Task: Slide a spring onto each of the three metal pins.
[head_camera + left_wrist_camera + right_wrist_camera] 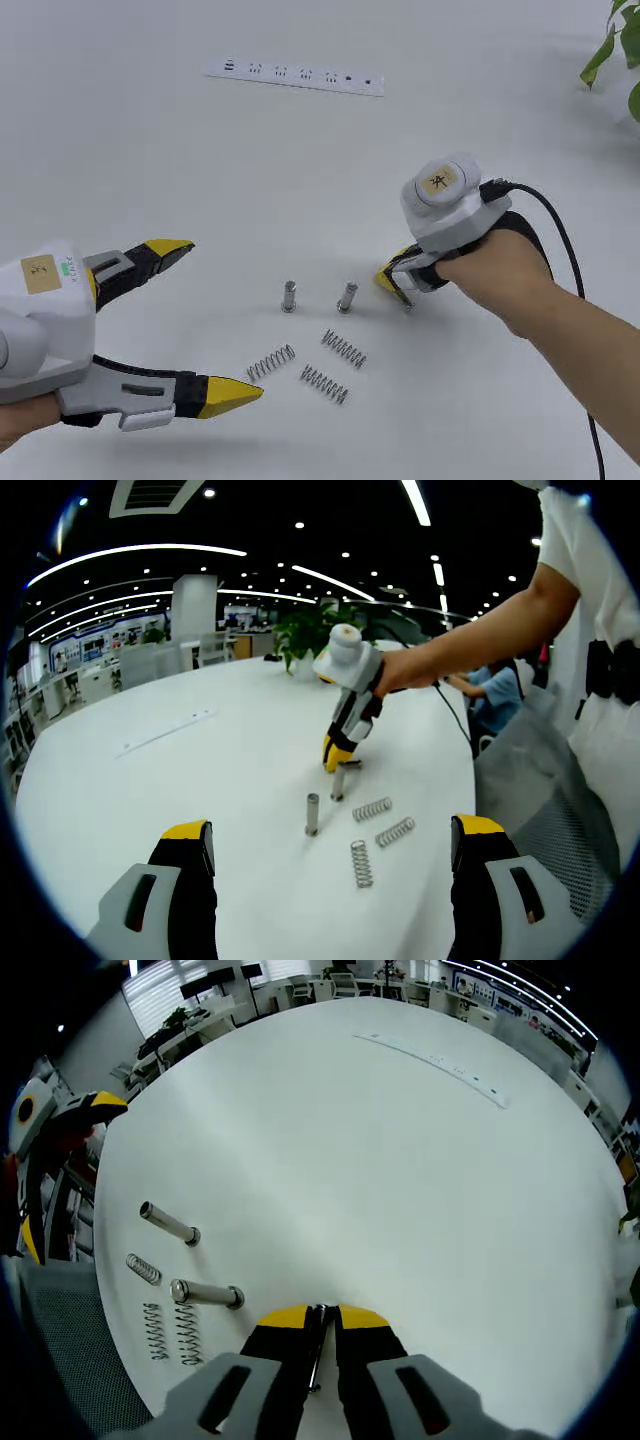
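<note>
Fingers [225,393] of the left gripper [225,320] sit nearest, spread wide and released; three springs [324,384] lie on the counter [200,150] just short of the middle pin [347,297]; the left pin [289,296] stands upright beside it; just right of it, the right gripper [390,282] is clenched on the third pin [317,1345]; a power strip [295,76] lies well beyond.

The head view looks steeply down on the table [300,170] from above, the left gripper view faces low across it toward the right gripper [338,760] at mid-frame, and the right gripper view sits close over the top, all sharing the pins [289,296] and springs [343,348].
</note>
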Demonstrator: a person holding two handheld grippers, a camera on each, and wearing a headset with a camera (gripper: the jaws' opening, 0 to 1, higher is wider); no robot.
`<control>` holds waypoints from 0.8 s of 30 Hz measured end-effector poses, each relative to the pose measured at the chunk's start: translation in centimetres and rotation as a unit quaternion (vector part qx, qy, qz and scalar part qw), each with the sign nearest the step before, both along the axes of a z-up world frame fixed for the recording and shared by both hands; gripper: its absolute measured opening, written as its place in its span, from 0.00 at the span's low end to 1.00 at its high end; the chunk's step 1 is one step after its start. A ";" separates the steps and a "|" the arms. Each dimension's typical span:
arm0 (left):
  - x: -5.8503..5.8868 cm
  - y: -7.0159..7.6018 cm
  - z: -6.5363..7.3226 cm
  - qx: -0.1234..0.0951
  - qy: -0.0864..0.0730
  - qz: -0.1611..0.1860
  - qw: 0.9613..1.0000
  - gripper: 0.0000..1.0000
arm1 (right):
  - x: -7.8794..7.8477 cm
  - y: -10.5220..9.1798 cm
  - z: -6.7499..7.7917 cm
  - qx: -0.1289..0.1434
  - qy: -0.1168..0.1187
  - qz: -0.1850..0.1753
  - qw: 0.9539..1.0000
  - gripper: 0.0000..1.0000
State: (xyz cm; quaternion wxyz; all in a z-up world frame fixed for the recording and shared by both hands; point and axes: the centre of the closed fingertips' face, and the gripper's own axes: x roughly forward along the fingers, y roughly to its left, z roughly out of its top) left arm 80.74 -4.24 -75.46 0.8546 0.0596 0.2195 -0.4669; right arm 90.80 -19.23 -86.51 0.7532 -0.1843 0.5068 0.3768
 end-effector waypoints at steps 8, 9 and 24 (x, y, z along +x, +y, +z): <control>-0.1 0.0 0.0 -0.001 0.000 0.000 1.000 1.00 | -0.1 -0.1 0.0 -0.005 -0.004 0.002 1.000 0.10; -0.1 0.0 0.0 -0.001 0.001 0.000 1.000 1.00 | 0.0 -0.1 0.0 -0.006 -0.005 0.003 1.000 0.10; -0.2 0.0 0.1 -0.001 -0.001 0.000 1.000 1.00 | -0.5 0.0 0.3 0.007 -0.011 -0.005 1.000 0.09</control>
